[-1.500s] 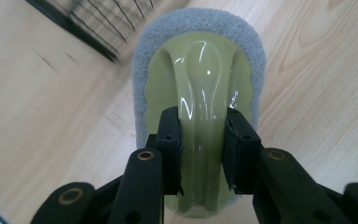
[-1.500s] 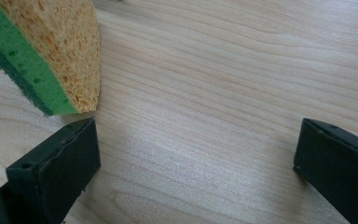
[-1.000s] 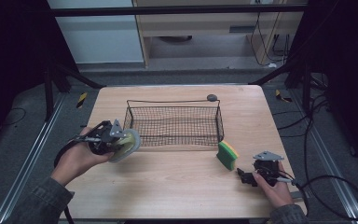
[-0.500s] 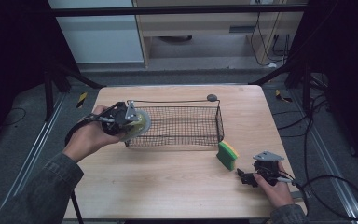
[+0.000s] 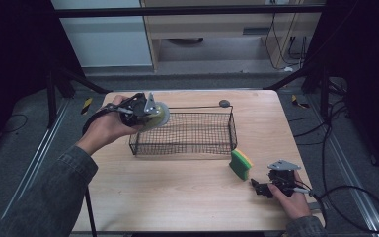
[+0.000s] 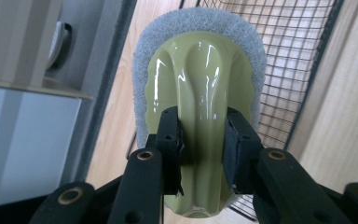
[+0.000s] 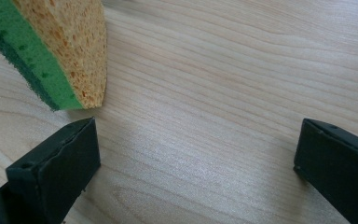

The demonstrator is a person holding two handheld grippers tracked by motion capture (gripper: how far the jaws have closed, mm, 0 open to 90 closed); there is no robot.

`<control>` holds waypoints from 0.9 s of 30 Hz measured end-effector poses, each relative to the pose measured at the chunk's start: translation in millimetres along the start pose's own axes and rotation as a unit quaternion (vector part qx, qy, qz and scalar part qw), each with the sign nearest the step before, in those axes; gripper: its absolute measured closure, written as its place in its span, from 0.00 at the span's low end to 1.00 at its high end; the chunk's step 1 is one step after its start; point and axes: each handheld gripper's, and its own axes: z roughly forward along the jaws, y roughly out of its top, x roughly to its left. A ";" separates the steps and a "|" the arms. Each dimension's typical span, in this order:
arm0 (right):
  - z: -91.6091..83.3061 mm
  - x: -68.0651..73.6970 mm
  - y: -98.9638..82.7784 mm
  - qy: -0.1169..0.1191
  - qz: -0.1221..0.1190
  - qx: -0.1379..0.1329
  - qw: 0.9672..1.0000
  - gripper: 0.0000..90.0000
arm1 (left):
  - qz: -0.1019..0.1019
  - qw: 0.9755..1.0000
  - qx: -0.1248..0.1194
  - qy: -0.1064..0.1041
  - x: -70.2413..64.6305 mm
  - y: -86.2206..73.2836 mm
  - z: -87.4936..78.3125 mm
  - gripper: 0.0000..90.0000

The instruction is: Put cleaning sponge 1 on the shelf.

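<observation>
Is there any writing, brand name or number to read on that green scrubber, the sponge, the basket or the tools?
None: no readable text anywhere.
The olive-green plastic scrubber with a grey pad, the yellow and green sponge, the black wire basket and the light wooden table carry no lettering.
Yellow and black striped markers on the floor are warning stripes, not words.

High view: above near edge, facing forward-down over table (image 5: 187,197). Gripper views: close, along jaws. Shared: wire basket (image 5: 187,133) (image 6: 284,56), sponge (image 5: 241,164) (image 7: 51,51).
</observation>
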 end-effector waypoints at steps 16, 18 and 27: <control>-0.1 0.0 -0.1 0.000 -0.001 -0.001 1.000 0.00 | 0.037 0.999 0.004 -0.004 6.0 10.2 24.4 0.78; -0.1 0.0 -0.1 0.000 0.000 -0.001 1.000 0.01 | 0.036 0.999 0.006 -0.007 6.1 10.8 27.3 0.78; -0.1 0.0 -0.1 0.000 -0.001 -0.001 1.000 0.00 | 0.046 0.999 0.013 -0.016 4.4 14.2 38.7 0.78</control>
